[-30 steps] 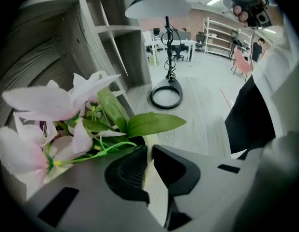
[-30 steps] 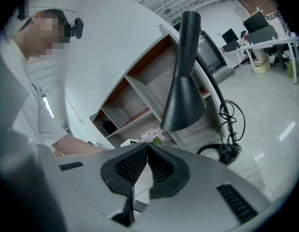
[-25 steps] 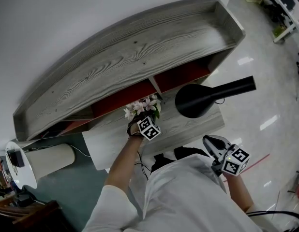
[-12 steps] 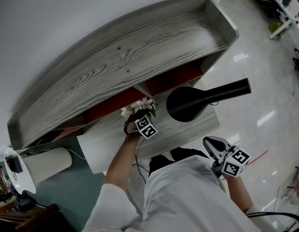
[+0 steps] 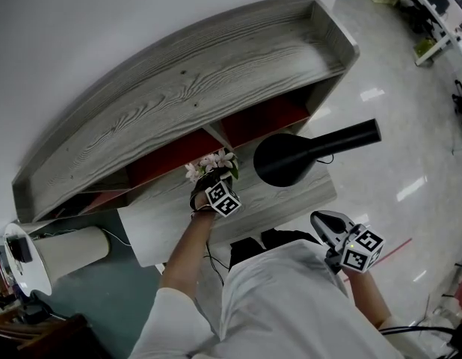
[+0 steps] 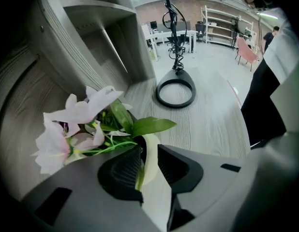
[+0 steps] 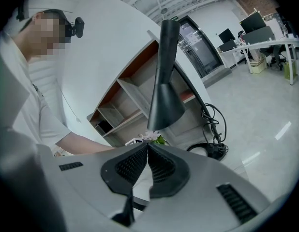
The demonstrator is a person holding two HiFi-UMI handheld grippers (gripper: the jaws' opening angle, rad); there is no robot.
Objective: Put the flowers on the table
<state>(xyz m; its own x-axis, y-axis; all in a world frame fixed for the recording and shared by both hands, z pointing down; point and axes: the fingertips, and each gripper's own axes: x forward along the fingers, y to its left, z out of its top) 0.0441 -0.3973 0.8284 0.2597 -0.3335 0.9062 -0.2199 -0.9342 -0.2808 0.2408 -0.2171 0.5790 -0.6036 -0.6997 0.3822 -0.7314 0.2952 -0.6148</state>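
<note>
The flowers (image 5: 211,164) are pale pink blooms with green leaves, held just over the back of the grey wooden table (image 5: 164,226), close to the shelf openings. My left gripper (image 5: 211,178) is shut on the flowers' stem. In the left gripper view the blooms (image 6: 74,122) spread to the left and the stem with its cream leaf sits pinched between the jaws of the left gripper (image 6: 148,164). My right gripper (image 5: 324,223) hangs low at the right, off the table beside the person's body. Its jaws (image 7: 147,151) are pressed together with nothing between them.
A black desk lamp (image 5: 287,158) leans over the table's right half, and its ring base (image 6: 175,90) stands on the tabletop. A grey shelf unit with red backs (image 5: 193,88) rises behind. A white cylinder (image 5: 70,249) lies at the left. Cables (image 7: 213,132) trail on the floor.
The head view has shifted slightly. The left gripper still holds the flowers at the same spot by the shelf, and the right gripper has stayed put.
</note>
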